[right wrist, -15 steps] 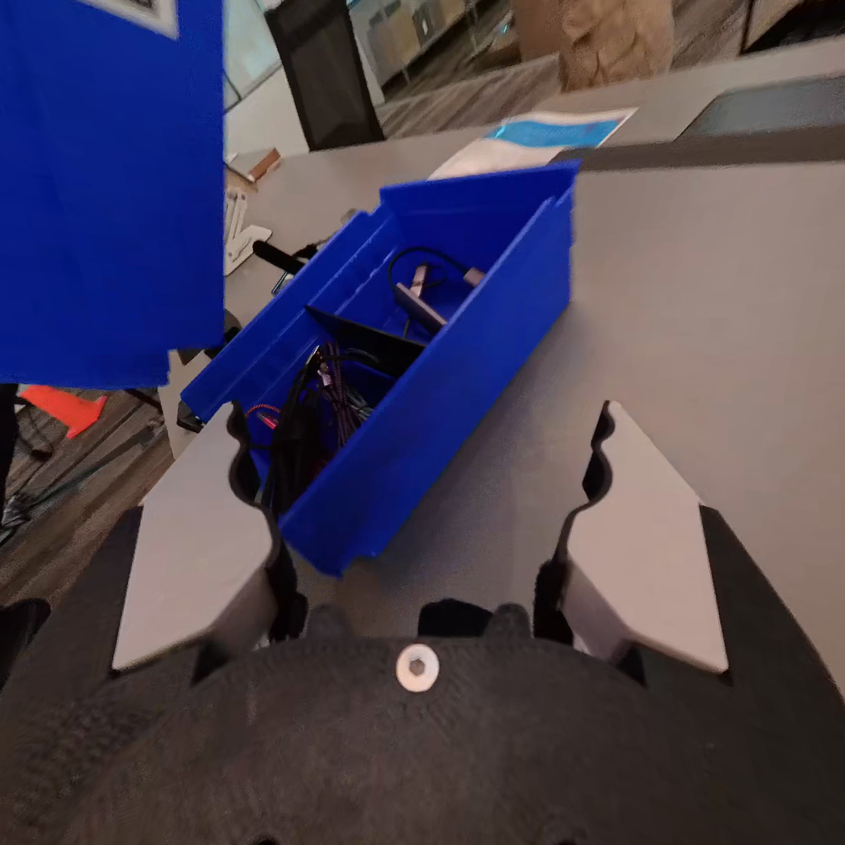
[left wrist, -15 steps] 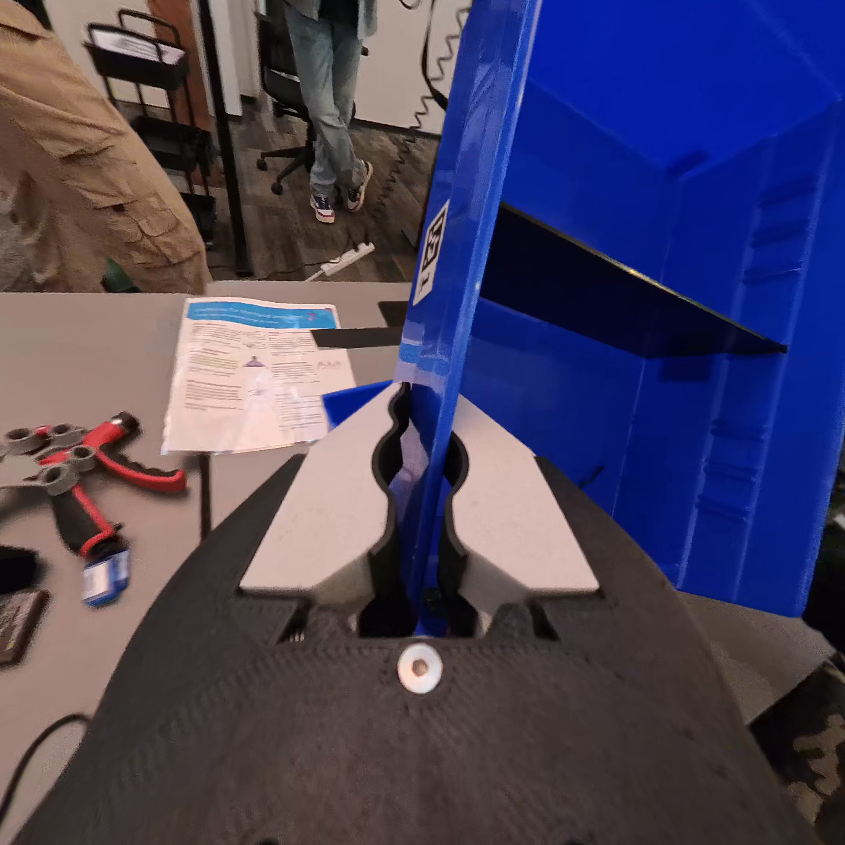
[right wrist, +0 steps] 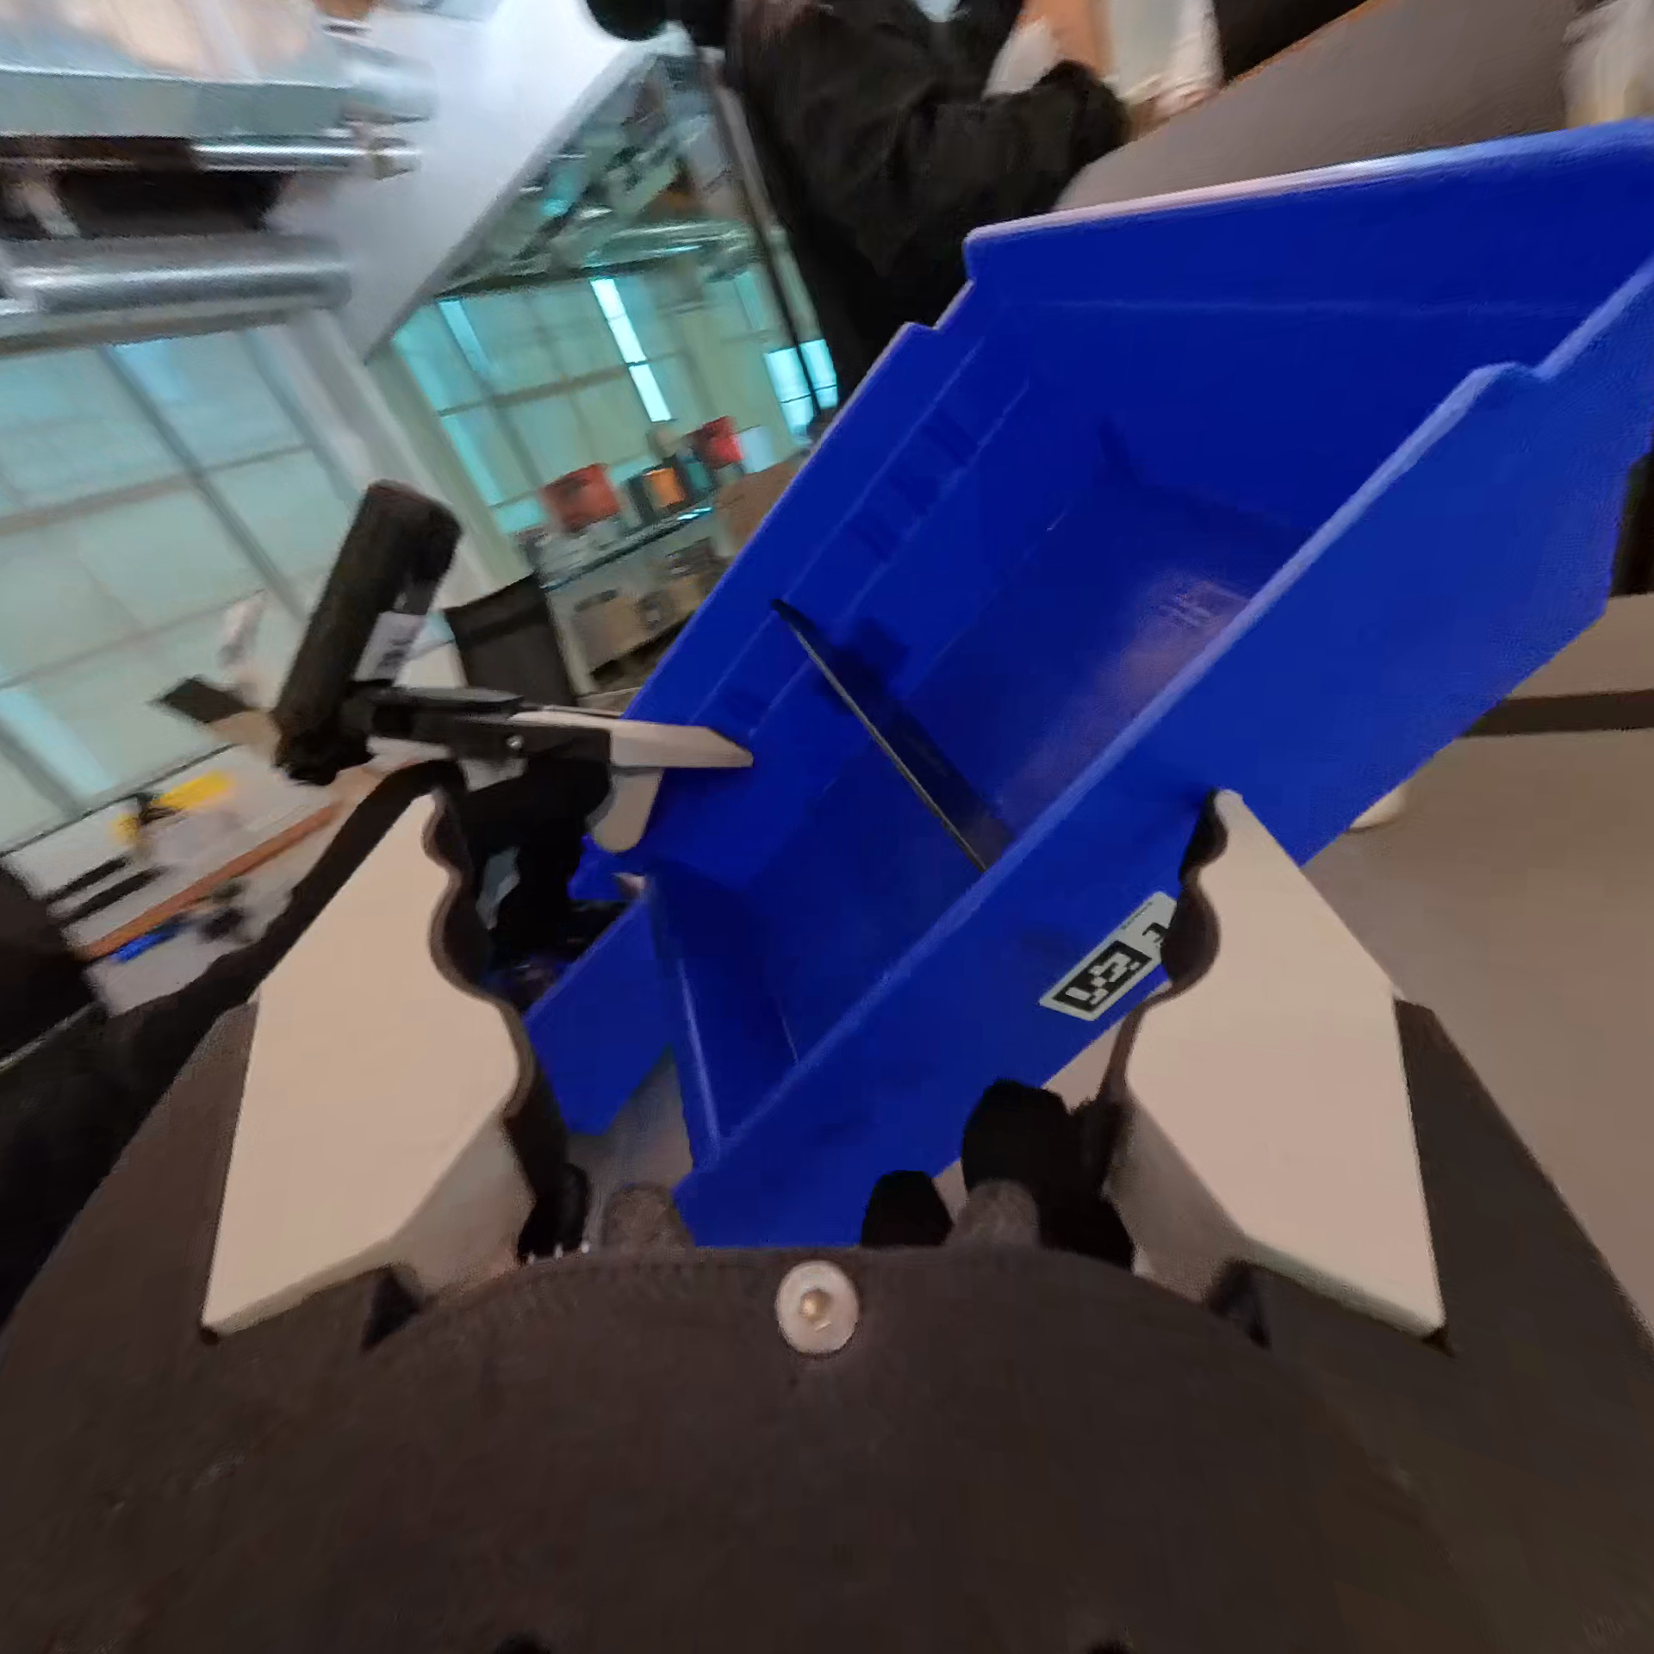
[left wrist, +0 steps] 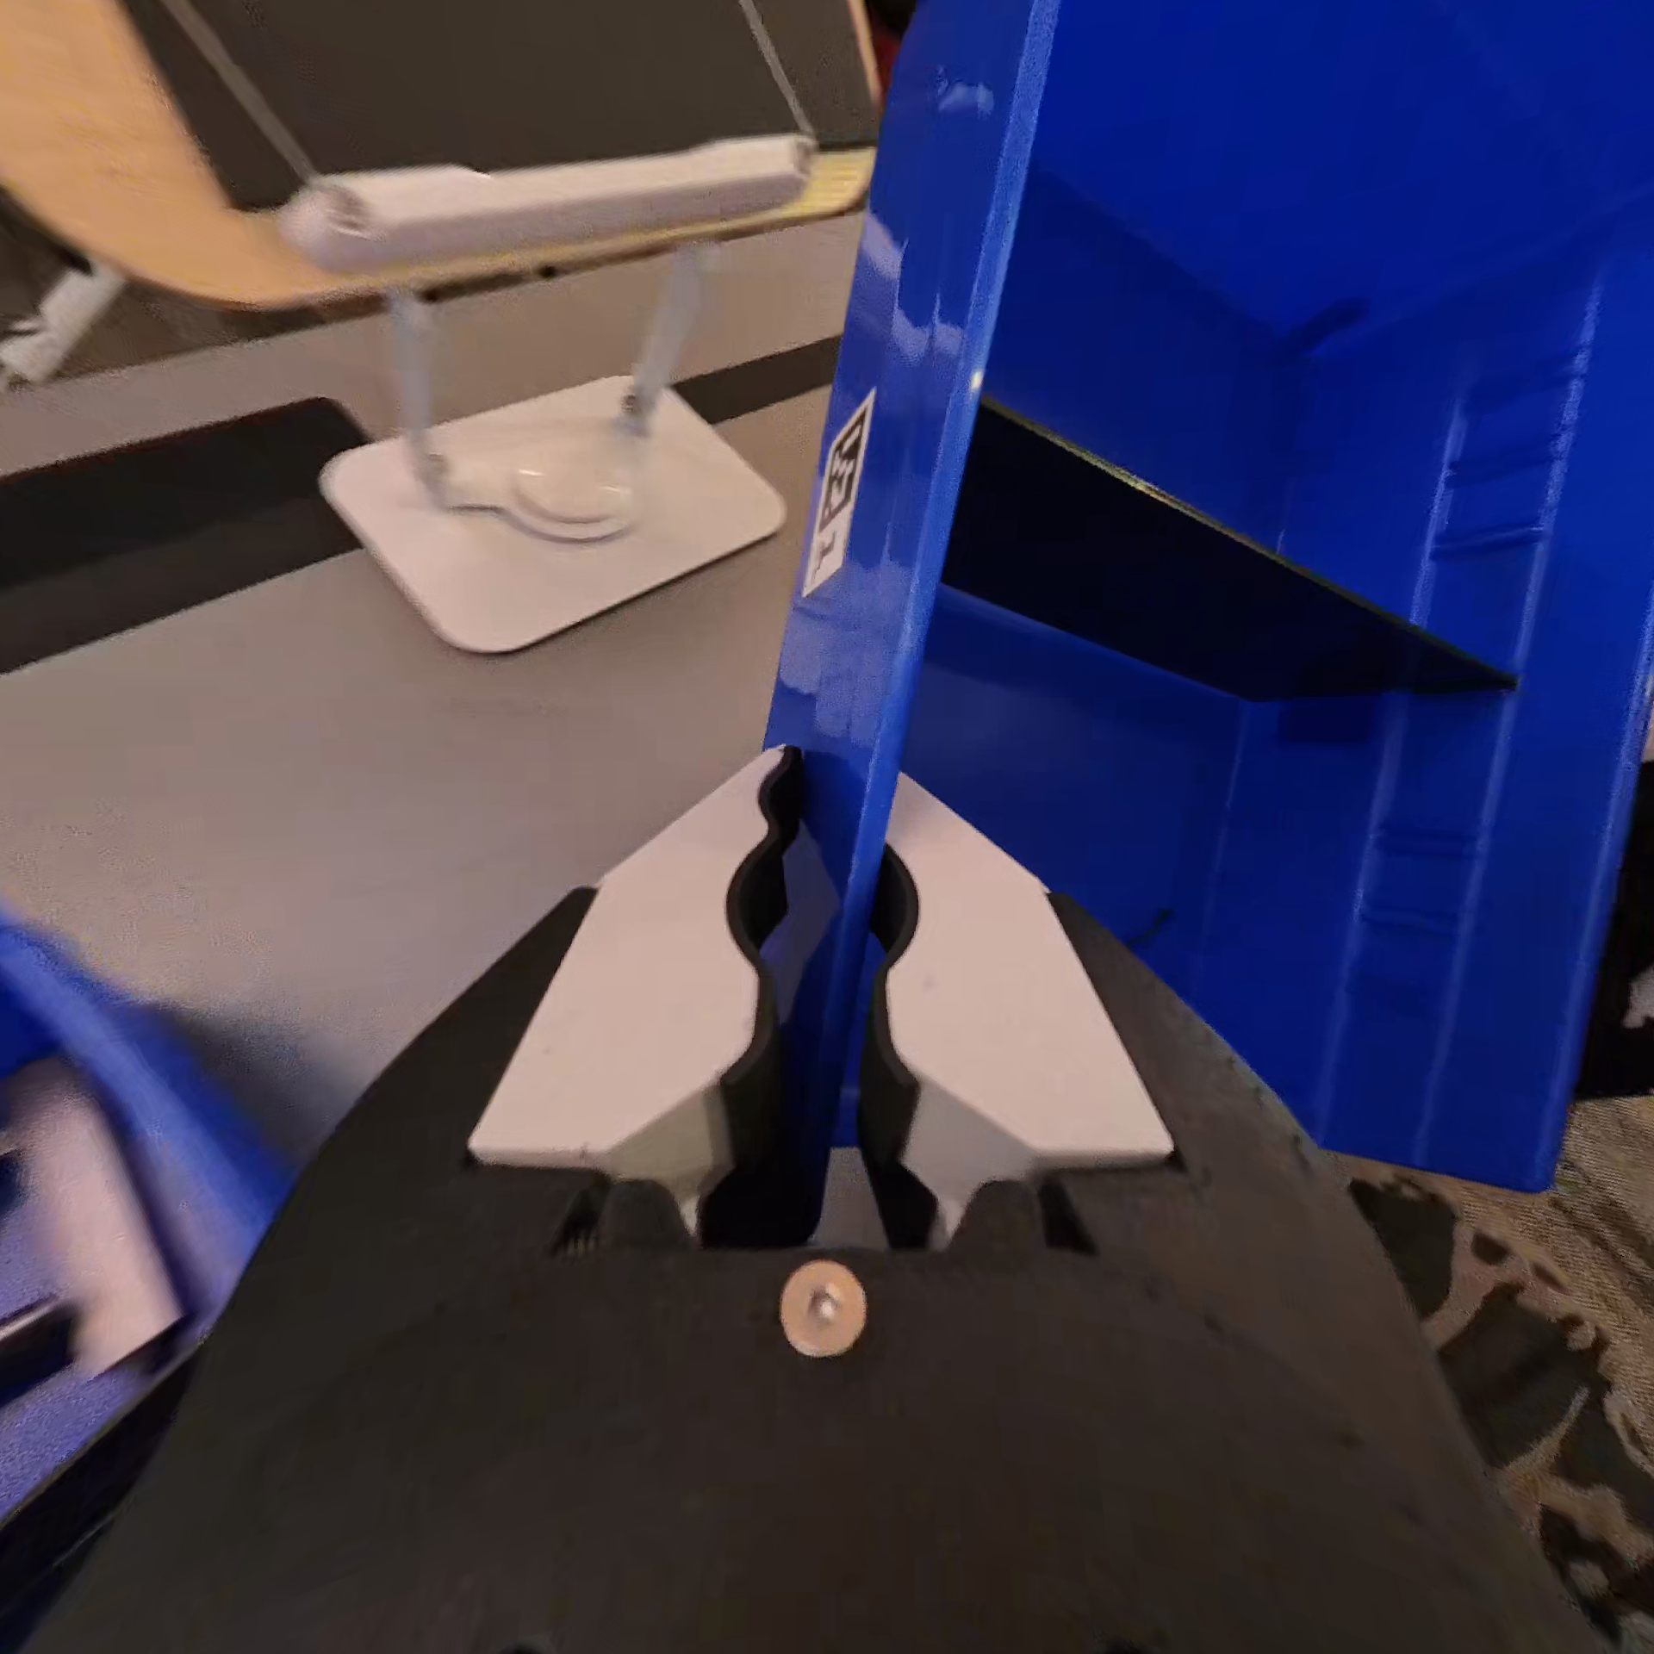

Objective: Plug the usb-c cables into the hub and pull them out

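My left gripper (left wrist: 841, 805) is shut on the side wall of an empty blue bin (left wrist: 1342, 805) and holds it tilted in the air. A black divider (left wrist: 1208, 591) crosses the inside of the bin. In the right wrist view the same bin (right wrist: 1119, 626) hangs close in front, its lower end between the spread fingers of my right gripper (right wrist: 828, 805), which is open. The left gripper (right wrist: 680, 761) shows there clamped on the bin's far wall. No cables or hub are in view.
A white stand (left wrist: 555, 519) sits on the grey table (left wrist: 268, 805). A blurred blue object (left wrist: 72, 1029) is at the left edge. Patterned carpet (left wrist: 1521, 1342) lies below right. A person in dark clothing (right wrist: 895, 134) stands behind the table. Left tips to right tips: about 20 centimeters.
Both views have swung. The left gripper carried the bin away from the paper and red tool. The right gripper turned from the cable-filled bin on the table to the lifted empty bin.
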